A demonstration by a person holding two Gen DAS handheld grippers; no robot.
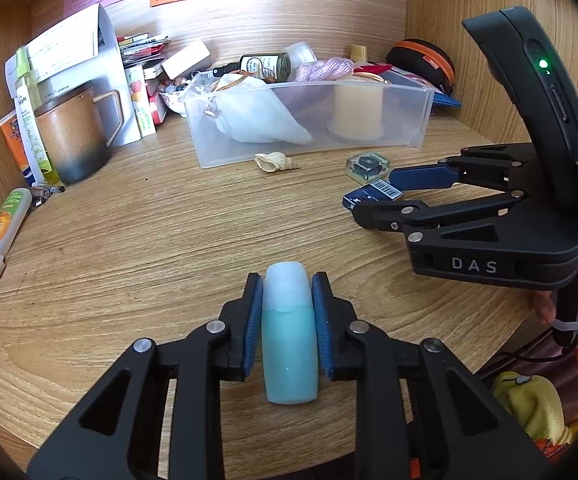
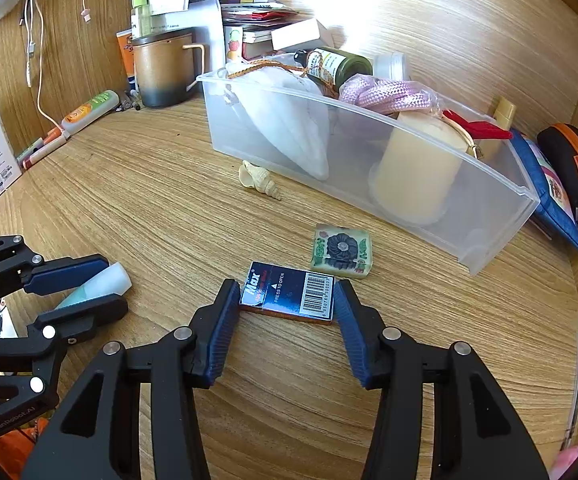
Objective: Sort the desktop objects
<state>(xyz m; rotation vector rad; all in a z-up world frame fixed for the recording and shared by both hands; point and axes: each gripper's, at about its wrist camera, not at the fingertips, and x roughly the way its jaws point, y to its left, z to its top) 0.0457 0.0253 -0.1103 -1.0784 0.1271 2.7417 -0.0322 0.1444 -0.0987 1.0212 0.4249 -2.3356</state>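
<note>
My left gripper (image 1: 287, 286) is shut on a small bottle (image 1: 289, 336) with a frosted cap and turquoise liquid, low over the wooden desk; it also shows in the right wrist view (image 2: 101, 284). My right gripper (image 2: 287, 300) is open, its pads either side of a dark blue box with a barcode (image 2: 287, 294), which lies flat on the desk and also shows in the left wrist view (image 1: 371, 196). A clear resin block with a dark flower (image 2: 341, 252) lies just beyond it. A seashell (image 2: 259, 180) lies in front of the clear plastic bin (image 2: 489, 216).
The bin holds a white cloth bag (image 2: 289, 132), a cream cylinder (image 2: 417, 168), a green bottle (image 2: 339, 66) and pink cord. A brown mug (image 2: 161, 68), books and tubes crowd the back left. An orange-black case (image 2: 573, 168) and blue pouch sit right of the bin.
</note>
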